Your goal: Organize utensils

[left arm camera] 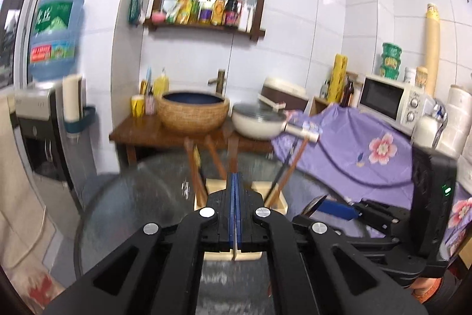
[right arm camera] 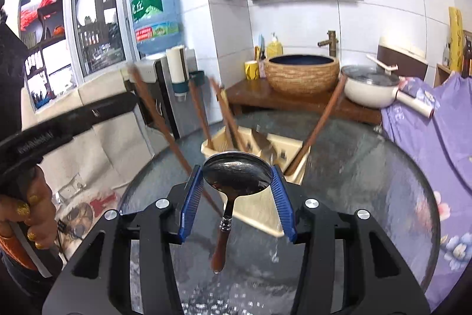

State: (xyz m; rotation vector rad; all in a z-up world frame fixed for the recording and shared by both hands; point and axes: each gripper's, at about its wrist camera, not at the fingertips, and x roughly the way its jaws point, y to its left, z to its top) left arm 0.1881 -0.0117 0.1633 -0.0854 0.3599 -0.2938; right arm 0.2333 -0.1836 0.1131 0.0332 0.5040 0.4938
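A beige utensil holder (right arm camera: 283,149) with several compartments stands on the round glass table (right arm camera: 368,167). Brown chopsticks (right arm camera: 203,114) lean in it. My right gripper (right arm camera: 237,176) is shut on the bowl of a metal spoon (right arm camera: 237,170); its wooden handle hangs down toward the camera, just in front of the holder. My left gripper (left arm camera: 235,182) is shut on a brown chopstick (left arm camera: 234,152), held upright over the holder (left arm camera: 273,204). The right gripper's blue pads and the spoon show in the left wrist view (left arm camera: 333,208).
A wooden stand (left arm camera: 141,132) behind the table carries a woven basin (left arm camera: 193,112) and a white lidded pan (left arm camera: 259,120). A purple flowered cloth (left arm camera: 368,149) covers the right side, with a microwave (left arm camera: 389,99) behind. A water dispenser (left arm camera: 47,120) stands at the left.
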